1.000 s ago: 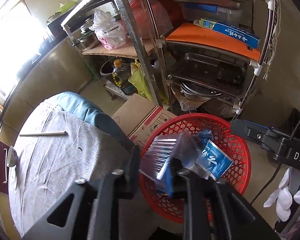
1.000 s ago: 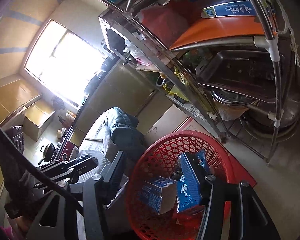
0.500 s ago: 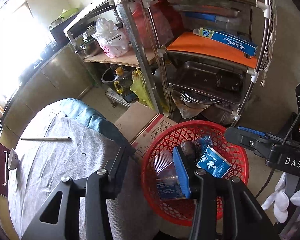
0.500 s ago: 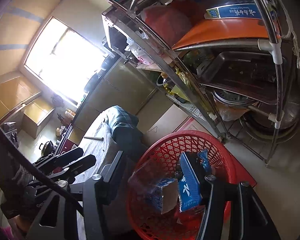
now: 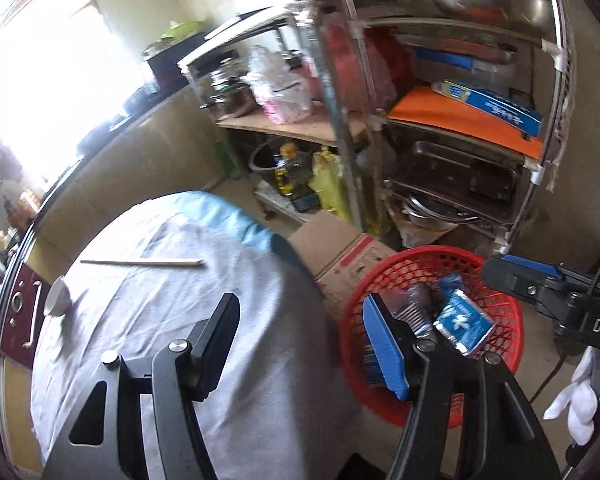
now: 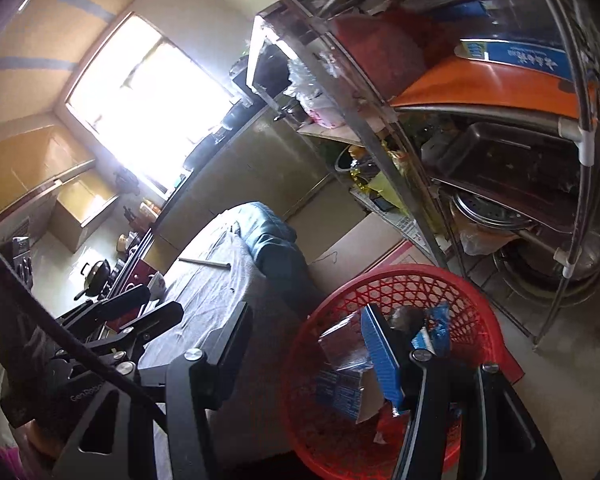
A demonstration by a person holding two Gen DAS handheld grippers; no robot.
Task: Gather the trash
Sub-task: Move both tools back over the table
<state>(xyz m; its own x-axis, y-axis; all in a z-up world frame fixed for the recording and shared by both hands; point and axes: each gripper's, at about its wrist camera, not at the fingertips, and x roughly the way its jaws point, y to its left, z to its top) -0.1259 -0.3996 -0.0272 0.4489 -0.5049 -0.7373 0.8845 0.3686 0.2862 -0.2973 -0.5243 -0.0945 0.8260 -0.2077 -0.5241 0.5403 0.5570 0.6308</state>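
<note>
A red mesh basket [image 5: 440, 251] [image 6: 404, 271] stands on the floor beside the cloth-covered table [image 5: 160, 320]. In it lie a clear plastic wrapper [image 5: 414, 314], a blue packet [image 5: 464, 322] [image 6: 434, 332] and a blue carton [image 6: 340, 386]. My left gripper [image 5: 300, 344] hangs over the table's edge with its jaws opening and nothing between them. My right gripper [image 6: 304, 348] is open and bare at the basket's near side; its tip [image 5: 496, 272] shows over the basket's far rim in the left wrist view. A white stick [image 5: 140, 263] and a small cup [image 5: 56, 296] lie on the table.
A metal rack [image 5: 340, 120] full of pans, bags and boxes stands behind the basket. A flattened cardboard box [image 5: 332, 248] lies between rack and table. A white-gloved hand [image 5: 580, 396] is at lower right. A counter and a bright window are at the far left.
My left gripper let go of the clear wrapper, which dropped into the basket; its jaws widened and it drew back up over the table. My right gripper rose a little, still open.
</note>
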